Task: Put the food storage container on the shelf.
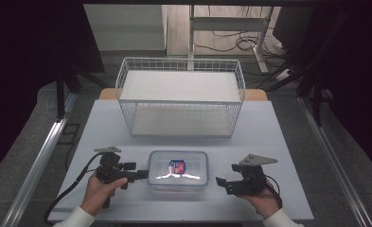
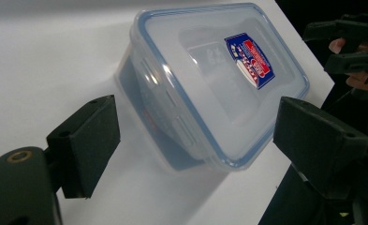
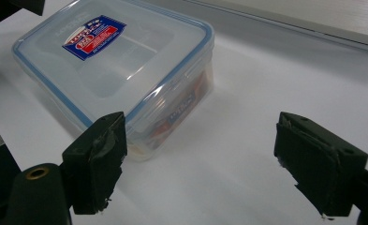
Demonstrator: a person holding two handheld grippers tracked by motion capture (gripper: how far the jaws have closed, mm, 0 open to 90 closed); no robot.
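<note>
Two grippers — left gripper (image 1: 143, 175), right gripper (image 1: 220, 182) — flank the lidded container (image 1: 178, 170), jaws apart

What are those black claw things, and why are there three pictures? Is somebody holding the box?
A person sits at a white table and holds a grabbing tool in each hand. The left gripper and the right gripper each have two black fingers that can pinch things. One picture comes from a camera up high, looking down. The other two come from little cameras riding on each tool, so you look along its fingers. Between the tools sits a clear plastic box with a blue-edged lid and a sticker. Behind it stands a white wire basket. Nobody holds the box: both tools are open, one at each side of it.
</note>
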